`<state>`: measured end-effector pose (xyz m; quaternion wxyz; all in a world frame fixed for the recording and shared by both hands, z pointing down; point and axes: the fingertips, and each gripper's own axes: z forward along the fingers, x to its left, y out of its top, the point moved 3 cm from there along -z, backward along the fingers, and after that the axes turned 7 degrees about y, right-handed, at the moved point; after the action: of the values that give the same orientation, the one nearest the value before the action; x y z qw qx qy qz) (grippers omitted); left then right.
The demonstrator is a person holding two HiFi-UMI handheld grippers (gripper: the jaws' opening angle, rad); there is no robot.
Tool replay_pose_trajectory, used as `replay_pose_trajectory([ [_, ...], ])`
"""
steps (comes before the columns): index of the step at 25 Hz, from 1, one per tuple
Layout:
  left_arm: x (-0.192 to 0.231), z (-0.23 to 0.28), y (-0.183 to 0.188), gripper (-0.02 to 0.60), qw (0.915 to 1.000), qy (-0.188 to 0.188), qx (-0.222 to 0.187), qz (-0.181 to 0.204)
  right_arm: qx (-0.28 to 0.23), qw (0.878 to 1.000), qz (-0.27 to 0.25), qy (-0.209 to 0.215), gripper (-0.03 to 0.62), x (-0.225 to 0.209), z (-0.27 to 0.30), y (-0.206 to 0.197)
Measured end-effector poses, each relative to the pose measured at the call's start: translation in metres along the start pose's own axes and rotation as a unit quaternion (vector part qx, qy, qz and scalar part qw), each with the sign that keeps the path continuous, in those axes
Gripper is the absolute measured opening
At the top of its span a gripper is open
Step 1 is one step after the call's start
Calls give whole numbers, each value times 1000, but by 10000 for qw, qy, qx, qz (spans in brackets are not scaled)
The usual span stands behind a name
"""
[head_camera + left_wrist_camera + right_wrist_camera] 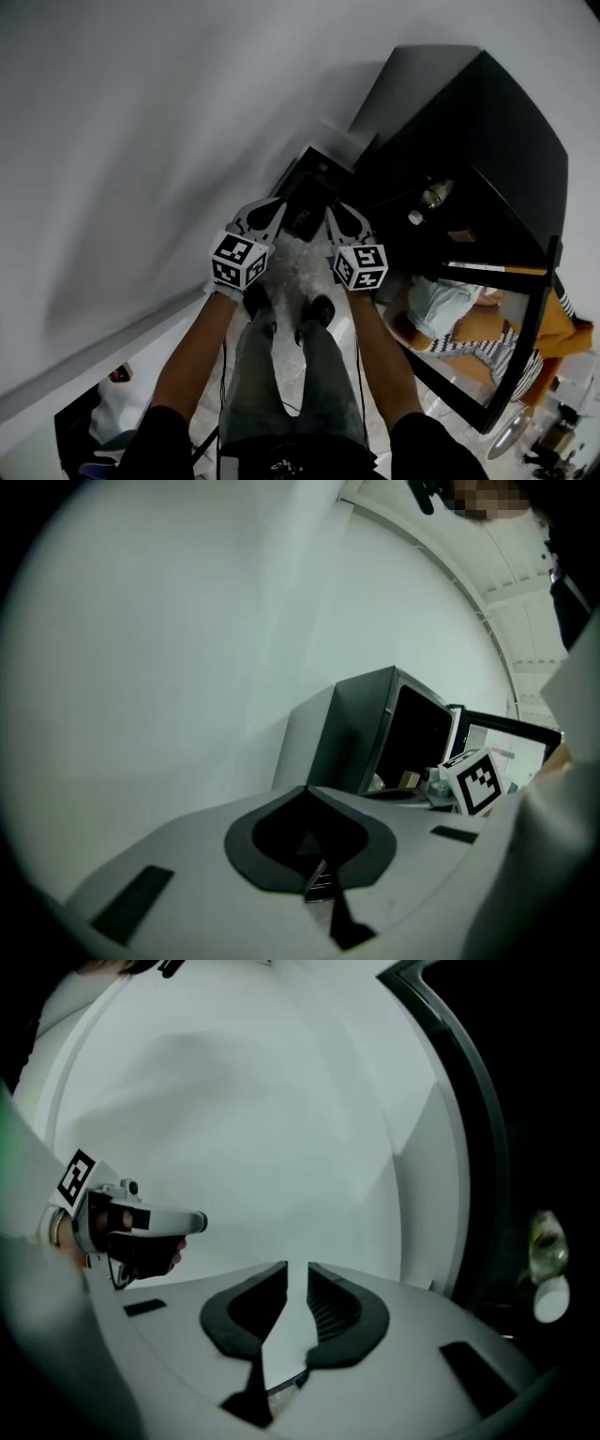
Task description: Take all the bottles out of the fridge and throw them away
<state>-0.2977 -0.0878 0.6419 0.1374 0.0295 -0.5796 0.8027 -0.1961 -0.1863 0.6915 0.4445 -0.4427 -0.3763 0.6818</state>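
Head view: we hold the left gripper and right gripper side by side, with the open black fridge at 2 o'clock. At least 1 bottle shows inside, so we judge the clearing unfinished.

Left gripper view: jaws together on nothing.

Right gripper view: jaws a slit apart, empty. The bottle, pale, glinting and white-capped, sits at 3 o'clock.

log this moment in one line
left gripper: shut, empty | right gripper: slightly open, empty | fridge: door open | bottle: inside fridge, untouched
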Motion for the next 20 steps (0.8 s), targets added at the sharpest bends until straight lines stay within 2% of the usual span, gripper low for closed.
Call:
replay_pose_trajectory([
  [2,-9,-13,27,2,10000,-26,0,-40,-73,9999,-12,-131,9,10,-18,34],
  [6,-41,-34,72,2,9998,-216,44,10,-161,9997,-82,-177,9,31,-53,90],
  [11,-75,-60,111,2,9993,-316,-14,-179,-206,9996,-119,-156,8,60,-98,136],
  [20,-106,-85,159,2,9985,-513,-123,-168,-378,9988,-314,-80,8,94,-138,189],
])
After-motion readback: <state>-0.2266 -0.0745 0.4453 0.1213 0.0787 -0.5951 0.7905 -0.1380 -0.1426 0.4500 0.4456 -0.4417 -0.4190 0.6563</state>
